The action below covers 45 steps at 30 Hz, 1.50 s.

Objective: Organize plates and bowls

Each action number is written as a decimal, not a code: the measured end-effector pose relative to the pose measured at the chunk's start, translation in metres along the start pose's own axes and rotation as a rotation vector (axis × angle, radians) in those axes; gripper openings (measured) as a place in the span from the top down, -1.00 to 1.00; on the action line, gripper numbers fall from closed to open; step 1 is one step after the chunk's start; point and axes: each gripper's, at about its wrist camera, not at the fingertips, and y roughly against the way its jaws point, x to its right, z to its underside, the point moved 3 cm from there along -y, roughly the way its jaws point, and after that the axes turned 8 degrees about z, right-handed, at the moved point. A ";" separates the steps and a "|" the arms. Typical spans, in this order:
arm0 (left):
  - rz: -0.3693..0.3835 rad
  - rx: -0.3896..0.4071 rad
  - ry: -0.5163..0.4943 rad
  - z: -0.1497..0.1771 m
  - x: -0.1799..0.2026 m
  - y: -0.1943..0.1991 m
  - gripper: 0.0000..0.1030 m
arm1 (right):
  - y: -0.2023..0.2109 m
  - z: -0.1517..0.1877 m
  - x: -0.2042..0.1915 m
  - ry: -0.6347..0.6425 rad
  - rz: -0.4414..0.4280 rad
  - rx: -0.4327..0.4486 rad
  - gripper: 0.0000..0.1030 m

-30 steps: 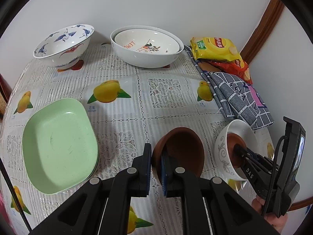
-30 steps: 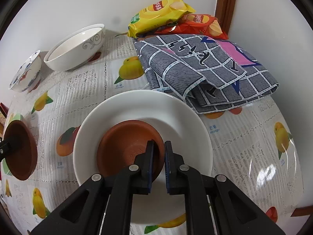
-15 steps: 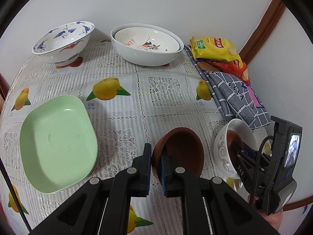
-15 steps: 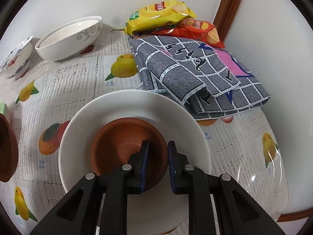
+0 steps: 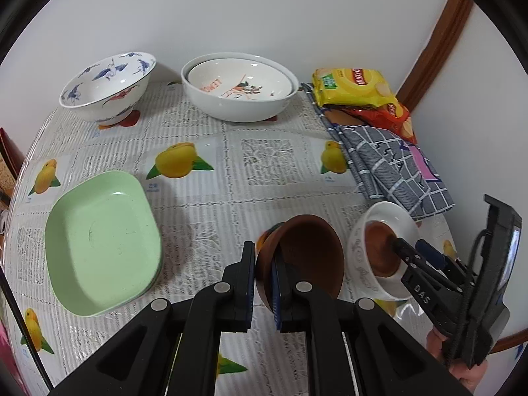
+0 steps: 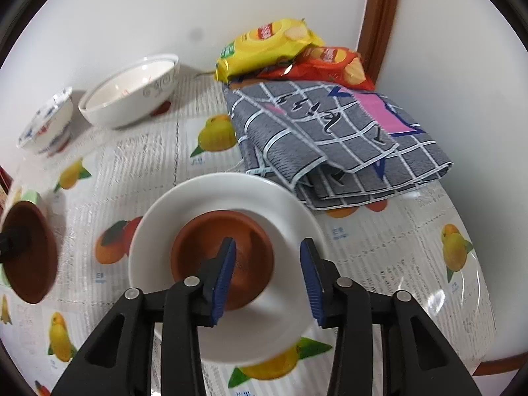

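At the far left of the table lay the green plates (image 5: 102,247), a shallow stack flat on the lemon-print tablecloth (image 5: 231,171), apparently kept as the pile for flat ware. Behind it, against the wall, stood the blue-patterned bowl (image 5: 109,90) and, to its right, the nested white bowls (image 5: 241,90), one sitting inside the other, which suggested that like shapes were being grouped there. Nearer the middle, the left gripper (image 5: 264,277) was pinched tight on the near rim of a brown clay bowl (image 5: 307,254), one pad inside the wall and one outside, holding it tilted and seemingly clear of the cloth; a rim pinch like that suits carrying a bowl to drop it into another. Just to its right sat the white dish (image 6: 227,264) with a second small clay bowl (image 6: 224,257) resting in its centre. The right gripper (image 6: 267,274) stood wide apart over that dish, its left pad inside the small clay bowl and its right pad outside the rim, gripping nothing, so that bowl looked to have been set down there. Likely the carried bowl was meant to nest into it. Farther right lay the folded checked cloth (image 6: 330,138) and, behind it in the corner, the snack bags (image 6: 290,52), both out of the working area.
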 end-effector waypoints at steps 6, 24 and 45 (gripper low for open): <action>0.040 -0.002 -0.031 0.005 0.028 0.001 0.83 | 0.026 0.005 0.027 -0.049 -0.051 0.035 0.16; 0.089 -0.054 -0.099 0.003 0.094 -0.044 0.81 | 0.034 0.032 0.129 -0.166 0.030 0.060 0.10; 0.098 -0.117 -0.074 0.002 0.107 -0.094 0.79 | 0.020 0.042 0.132 -0.153 -0.007 0.065 0.10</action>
